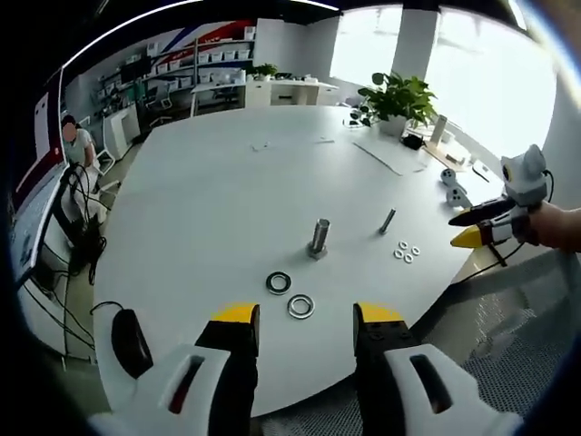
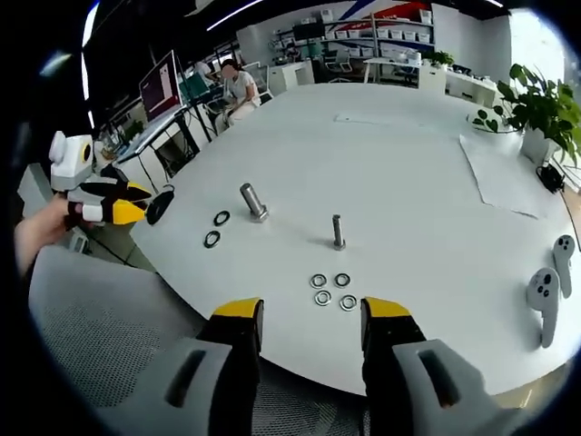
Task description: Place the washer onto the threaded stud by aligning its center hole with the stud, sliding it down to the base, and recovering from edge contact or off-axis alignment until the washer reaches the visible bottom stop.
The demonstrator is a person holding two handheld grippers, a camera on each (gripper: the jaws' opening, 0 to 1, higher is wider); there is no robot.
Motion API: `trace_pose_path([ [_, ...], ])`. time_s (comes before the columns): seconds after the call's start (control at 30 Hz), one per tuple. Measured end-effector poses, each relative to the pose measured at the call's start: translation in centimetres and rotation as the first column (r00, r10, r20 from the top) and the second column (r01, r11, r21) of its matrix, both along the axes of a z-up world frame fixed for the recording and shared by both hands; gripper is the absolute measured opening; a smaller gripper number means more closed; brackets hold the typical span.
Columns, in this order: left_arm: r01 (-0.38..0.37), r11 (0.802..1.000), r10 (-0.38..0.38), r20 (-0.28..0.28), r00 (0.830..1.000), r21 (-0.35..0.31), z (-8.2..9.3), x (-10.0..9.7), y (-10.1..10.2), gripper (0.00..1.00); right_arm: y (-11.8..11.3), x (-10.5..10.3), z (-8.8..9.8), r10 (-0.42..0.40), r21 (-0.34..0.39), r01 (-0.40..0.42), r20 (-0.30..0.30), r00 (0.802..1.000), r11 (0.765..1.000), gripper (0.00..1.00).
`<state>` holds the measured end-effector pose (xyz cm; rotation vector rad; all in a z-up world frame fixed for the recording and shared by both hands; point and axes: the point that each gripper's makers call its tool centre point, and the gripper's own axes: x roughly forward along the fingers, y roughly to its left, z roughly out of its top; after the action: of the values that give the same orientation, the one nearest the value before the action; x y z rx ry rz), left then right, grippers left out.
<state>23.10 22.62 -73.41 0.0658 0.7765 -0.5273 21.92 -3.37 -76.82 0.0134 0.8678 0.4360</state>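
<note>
A thin threaded stud (image 1: 388,221) (image 2: 338,232) stands upright on the white round table (image 1: 227,200) (image 2: 390,154). Several small washers (image 1: 406,252) (image 2: 332,290) lie flat beside it, toward the table edge. A thicker bolt (image 1: 319,238) (image 2: 253,202) stands further along, with two large washers (image 1: 279,282) (image 1: 300,306) (image 2: 221,218) (image 2: 211,239) lying near it. My left gripper (image 1: 307,318) (image 2: 118,204) hovers open at the table edge, short of the large washers. My right gripper (image 2: 311,313) (image 1: 477,227) is open too, off the table edge near the small washers. Neither holds anything.
Two white controllers (image 2: 545,295) (image 1: 454,186) lie on the table beyond the stud, next to a paper sheet (image 2: 499,177) and a potted plant (image 1: 399,95) (image 2: 536,100). A mesh chair (image 2: 100,309) is below the table edge. A person (image 2: 238,86) sits at a far desk.
</note>
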Motion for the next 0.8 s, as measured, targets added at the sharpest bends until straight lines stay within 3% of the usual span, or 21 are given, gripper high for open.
trace_pose_path([
  [0.1, -0.012, 0.999, 0.013, 0.009, 1.000, -0.042, 0.48, 0.06, -0.12, 0.40, 0.12, -0.21, -0.12, -0.010, 0.031, 0.010, -0.010, 1.000, 0.999, 0.45],
  [0.23, -0.025, 0.998, 0.026, 0.014, 1.000, -0.051, 0.52, 0.25, 0.07, 0.40, 0.30, -0.19, 0.01, -0.014, 0.043, 0.014, -0.008, 1.000, 0.999, 0.45],
  [0.53, -0.013, 1.000, 0.013, -0.016, 1.000, -0.016, -0.23, -0.20, 0.14, 0.39, -0.20, -0.38, -0.48, -0.031, 0.028, 0.032, -0.030, 0.999, 0.999, 0.46],
  [0.8, -0.020, 1.000, 0.020, -0.009, 1.000, -0.007, -0.12, -0.11, 0.39, 0.40, -0.44, -0.49, -0.61, -0.040, 0.025, 0.041, -0.044, 0.998, 0.999, 0.47],
])
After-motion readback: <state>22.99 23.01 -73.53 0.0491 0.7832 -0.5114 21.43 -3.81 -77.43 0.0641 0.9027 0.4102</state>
